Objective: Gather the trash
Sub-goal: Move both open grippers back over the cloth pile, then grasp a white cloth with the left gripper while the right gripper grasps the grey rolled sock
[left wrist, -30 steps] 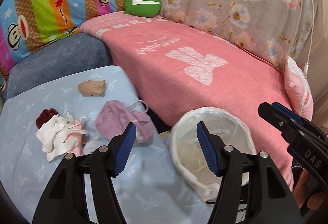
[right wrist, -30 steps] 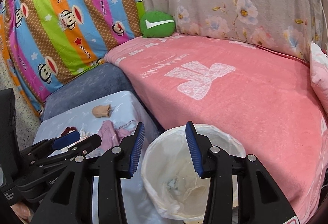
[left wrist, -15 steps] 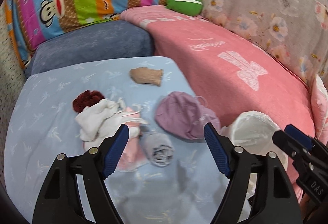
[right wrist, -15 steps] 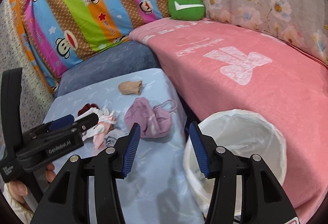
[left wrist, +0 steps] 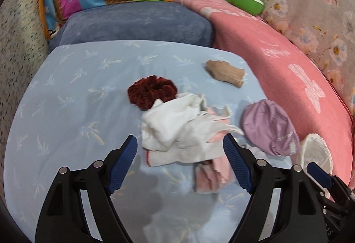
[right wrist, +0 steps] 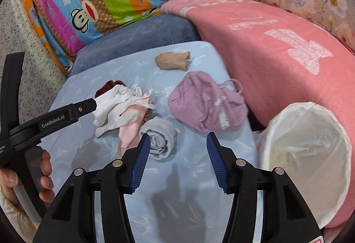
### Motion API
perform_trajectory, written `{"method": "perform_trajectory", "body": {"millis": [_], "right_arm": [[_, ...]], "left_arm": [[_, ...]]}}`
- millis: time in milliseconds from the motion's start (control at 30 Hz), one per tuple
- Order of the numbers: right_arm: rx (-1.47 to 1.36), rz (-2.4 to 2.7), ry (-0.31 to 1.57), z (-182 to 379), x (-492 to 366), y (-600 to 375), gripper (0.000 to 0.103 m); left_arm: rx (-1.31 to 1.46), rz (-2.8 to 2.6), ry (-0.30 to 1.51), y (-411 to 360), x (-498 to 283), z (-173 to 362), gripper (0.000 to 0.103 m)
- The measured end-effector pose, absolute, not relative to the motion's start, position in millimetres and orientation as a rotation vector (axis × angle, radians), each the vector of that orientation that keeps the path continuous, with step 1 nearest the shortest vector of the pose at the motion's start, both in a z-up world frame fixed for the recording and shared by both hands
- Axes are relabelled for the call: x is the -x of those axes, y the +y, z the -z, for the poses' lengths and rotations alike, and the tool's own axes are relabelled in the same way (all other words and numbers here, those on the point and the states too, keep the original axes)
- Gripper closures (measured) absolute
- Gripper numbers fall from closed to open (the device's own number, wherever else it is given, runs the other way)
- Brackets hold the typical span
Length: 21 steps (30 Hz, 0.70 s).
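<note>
My left gripper (left wrist: 179,163) hangs with its fingers spread wide over the white cloth (left wrist: 177,129) heaped on the pale blue cover (left wrist: 66,109) — touching it or not, I can't tell. My right gripper (right wrist: 177,160) gapes too, empty, just beside the grey roll (right wrist: 160,134); the lined bin (right wrist: 310,154) stands off the cover's right edge.

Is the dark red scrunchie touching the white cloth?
Touching. In the left wrist view the white cloth lies over the near edge of the dark red scrunchie, with no blue sheet visible between them.
</note>
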State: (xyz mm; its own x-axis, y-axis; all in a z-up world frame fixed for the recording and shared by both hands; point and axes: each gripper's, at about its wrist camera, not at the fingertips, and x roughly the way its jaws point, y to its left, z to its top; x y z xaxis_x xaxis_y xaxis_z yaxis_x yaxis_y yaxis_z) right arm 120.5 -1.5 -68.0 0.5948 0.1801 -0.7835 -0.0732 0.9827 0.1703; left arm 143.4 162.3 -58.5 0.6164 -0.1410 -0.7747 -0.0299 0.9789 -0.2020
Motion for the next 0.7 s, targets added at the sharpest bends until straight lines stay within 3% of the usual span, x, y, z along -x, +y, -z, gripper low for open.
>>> {"method": "perform_trajectory", "body": {"millis": [400,500,600,667,700], "right_arm": [[-0.124,-0.158,0.991,103.9,-159.8,32.5,0.047],[-0.127,-0.158,1.008,111.5,-163.0,35.3,0.047],[-0.122,-0.158,1.023,117.7,-165.0,37.2,0.047],[-0.122,-0.161,1.031,120.9,-165.0,37.2,0.056],[-0.123,-0.164,1.037,122.4,-164.5,36.6,0.061]], "left_arm": [[0.295,0.083,0.952,191.2,-175.9,82.0,0.028],[0.321,0.112,0.979,192.7,-181.5,88.8,0.044],[0.337,0.125,0.997,194.7,-184.4,94.1,0.068],[0.338,0.126,0.997,196.1,-183.7,95.0,0.081],[0.340,0.129,0.995,196.9,-182.7,94.5,0.083]]}}
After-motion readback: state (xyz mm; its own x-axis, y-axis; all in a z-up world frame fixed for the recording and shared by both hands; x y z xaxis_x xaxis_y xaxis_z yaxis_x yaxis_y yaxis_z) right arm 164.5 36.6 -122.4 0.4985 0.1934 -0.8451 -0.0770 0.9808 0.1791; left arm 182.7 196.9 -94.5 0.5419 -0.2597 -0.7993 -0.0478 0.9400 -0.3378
